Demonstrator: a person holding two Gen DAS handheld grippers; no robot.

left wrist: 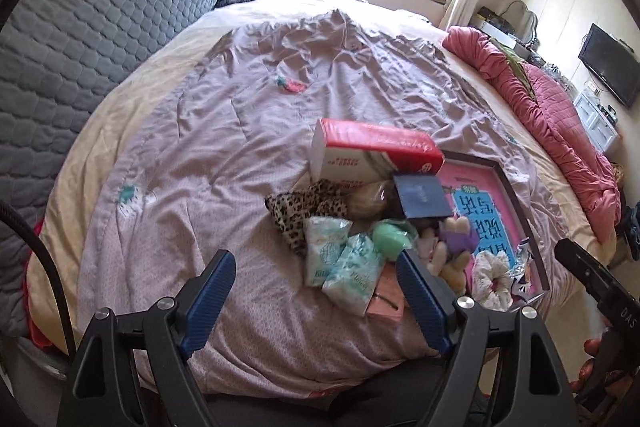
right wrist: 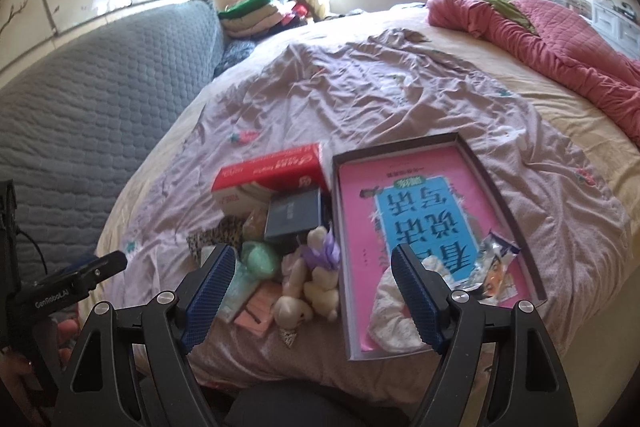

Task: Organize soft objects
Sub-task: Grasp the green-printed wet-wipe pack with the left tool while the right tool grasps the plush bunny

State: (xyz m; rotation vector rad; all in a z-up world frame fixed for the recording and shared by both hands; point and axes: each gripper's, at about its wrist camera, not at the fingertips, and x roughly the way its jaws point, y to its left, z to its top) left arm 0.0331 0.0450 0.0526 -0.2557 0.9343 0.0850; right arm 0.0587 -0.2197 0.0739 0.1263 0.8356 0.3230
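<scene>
1. On the bed in front of me, a wrinkled mauve quilt (left wrist: pixel 224 131) is spread out, and the soft things sit in a pile near its close edge.
2. My left gripper (left wrist: pixel 316 297) hangs above that pile with its blue pads (left wrist: pixel 208 301) spread wide and nothing between them.
3. My right gripper (right wrist: pixel 312 291) is likewise wide apart and empty, held over the near end of the shallow box tray (right wrist: pixel 500 199).
4. A pink and blue book cover (right wrist: pixel 416 211) lines the tray's floor; a white frilly scrunchie (right wrist: pixel 394 311) and a crinkled snack wrapper (right wrist: pixel 496 267) lie on it at the near end.
5. Just left of the tray, a cream plush toy with a purple bow (right wrist: pixel 316 287) lies on the quilt, touching a pale green soft ball (right wrist: pixel 260 259).
6. Two tissue packs (left wrist: pixel 340 259) lie side by side in front of a leopard-print cloth (left wrist: pixel 300 211), with a pink pad (left wrist: pixel 386 301) partly under them.
7. Behind the pile, a red and white tissue box (left wrist: pixel 368 155) leans tilted, and a dark blue box (left wrist: pixel 420 197) rests against it.
8. Along the far right edge of the bed lies a bunched pink duvet (left wrist: pixel 552 115); a grey quilted headboard (left wrist: pixel 100 27) stands on the left.
</scene>
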